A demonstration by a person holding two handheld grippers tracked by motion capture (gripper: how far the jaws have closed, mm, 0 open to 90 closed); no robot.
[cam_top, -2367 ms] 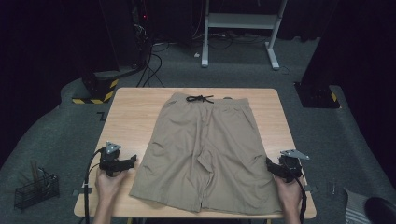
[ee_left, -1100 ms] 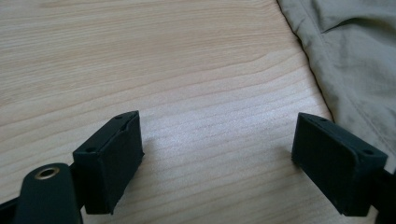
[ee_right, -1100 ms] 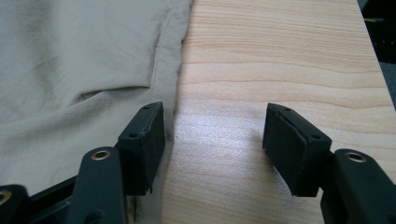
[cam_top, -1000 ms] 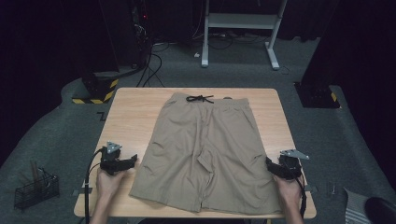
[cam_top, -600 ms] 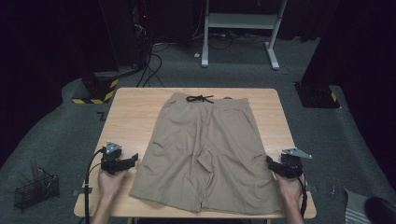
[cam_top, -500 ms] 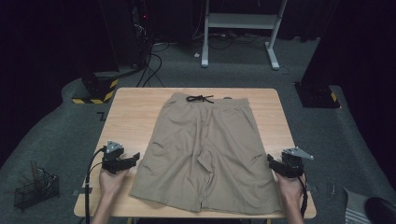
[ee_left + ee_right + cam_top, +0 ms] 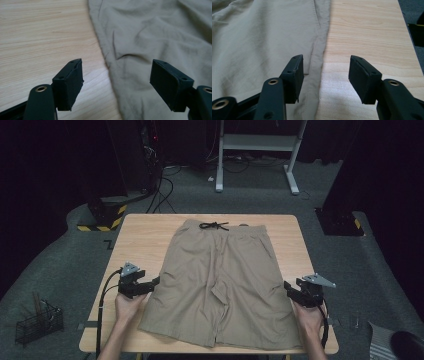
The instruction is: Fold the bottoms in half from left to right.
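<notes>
Table (image 7: pixel 145 235) of pale wood, dark room, shorts (image 7: pixel 220 280) flat

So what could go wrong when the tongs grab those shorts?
The left tongs and right tongs are open, each straddling a side edge of the flat beige cloth shorts, and have just been closing. They might pinch only one layer, or bunch the fabric. An uneven pull could drag the shorts across the pale wooden table.

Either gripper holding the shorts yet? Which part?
Nothing held. Left gripper and right gripper, both closing, stand open astride the side edges of the flat khaki fabric shorts.
</notes>
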